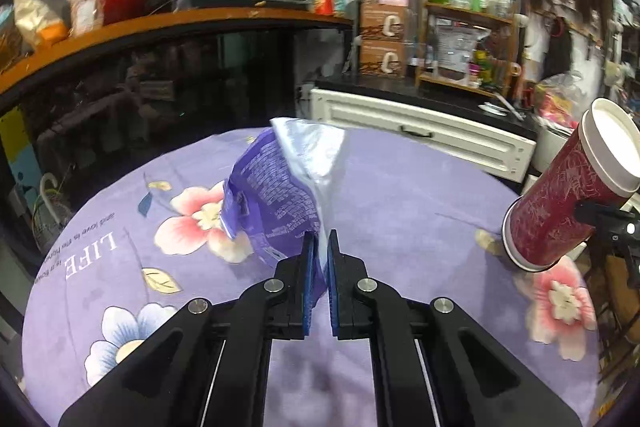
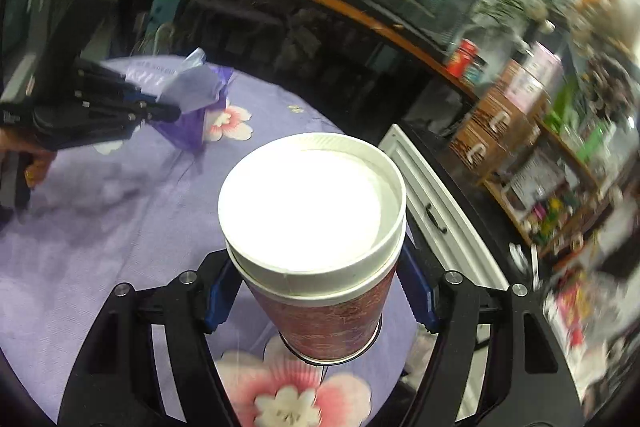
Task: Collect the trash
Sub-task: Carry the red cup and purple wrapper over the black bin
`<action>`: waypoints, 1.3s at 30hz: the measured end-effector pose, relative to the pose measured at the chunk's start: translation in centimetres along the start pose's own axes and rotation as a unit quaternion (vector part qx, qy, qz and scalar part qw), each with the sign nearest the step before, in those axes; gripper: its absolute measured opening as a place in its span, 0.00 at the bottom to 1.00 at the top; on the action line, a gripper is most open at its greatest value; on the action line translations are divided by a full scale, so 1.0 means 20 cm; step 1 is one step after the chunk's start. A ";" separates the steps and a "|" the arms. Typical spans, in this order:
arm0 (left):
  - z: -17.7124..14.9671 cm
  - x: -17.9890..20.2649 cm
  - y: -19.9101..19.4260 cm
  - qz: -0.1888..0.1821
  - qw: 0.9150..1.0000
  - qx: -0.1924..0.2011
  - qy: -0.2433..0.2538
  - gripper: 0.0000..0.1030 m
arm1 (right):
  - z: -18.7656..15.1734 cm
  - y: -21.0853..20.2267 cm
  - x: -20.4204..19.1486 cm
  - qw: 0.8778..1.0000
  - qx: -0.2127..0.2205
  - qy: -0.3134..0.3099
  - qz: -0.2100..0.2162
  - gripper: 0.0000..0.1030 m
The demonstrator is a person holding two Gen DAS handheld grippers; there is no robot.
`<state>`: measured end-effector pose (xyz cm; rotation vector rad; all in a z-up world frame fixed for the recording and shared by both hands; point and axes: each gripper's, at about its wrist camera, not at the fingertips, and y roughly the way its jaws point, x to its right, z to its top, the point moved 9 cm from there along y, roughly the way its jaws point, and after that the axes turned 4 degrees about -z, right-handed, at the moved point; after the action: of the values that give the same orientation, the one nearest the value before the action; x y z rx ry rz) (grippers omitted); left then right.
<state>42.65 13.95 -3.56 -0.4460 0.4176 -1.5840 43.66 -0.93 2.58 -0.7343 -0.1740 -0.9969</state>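
**Inspector:** Jaws first. How are they being held?

**Assistant:** On the left gripper [image 1: 319, 247] the jaws are being pressed fully together on the purple snack bag [image 1: 276, 195], with the bag's edge pinched between the blue pads [image 1: 308, 283]. On the right gripper [image 2: 316, 301] the jaws are being kept wide, clamped on the sides of the red paper cup [image 2: 320, 311].

**Inspector:** Where are the two pieces of trash being kept?

**Assistant:** Both are being carried clear of the purple flowered tablecloth [image 1: 400, 187]. The bag is hanging above the middle of the table; the cup is being held near the table's right edge, tilted in the left view.

**Inspector:** Why is each being gripped that way?

**Assistant:** As a judgement: the bag is thin and limp, so a narrow pinch is being used; the cup is round and stiff, so it is being squeezed across its body below the white lid [image 2: 312, 203].

**Inspector:** Contents?

**Assistant:** The bag's silver lining is being shown at its torn top, and nothing is being seen inside. The cup is being kept closed by its lid, so its contents cannot be told. No bin is being shown in either view.
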 end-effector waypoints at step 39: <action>-0.47 2.02 0.00 -0.261 0.952 -0.080 0.137 0.07 | -1.93 0.15 0.62 0.900 -0.152 0.396 -0.099 0.68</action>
<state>35.75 -26.32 -10.27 -0.4873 0.6846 -2.1495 45.63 -33.23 -22.20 -0.5415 0.6427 -1.4651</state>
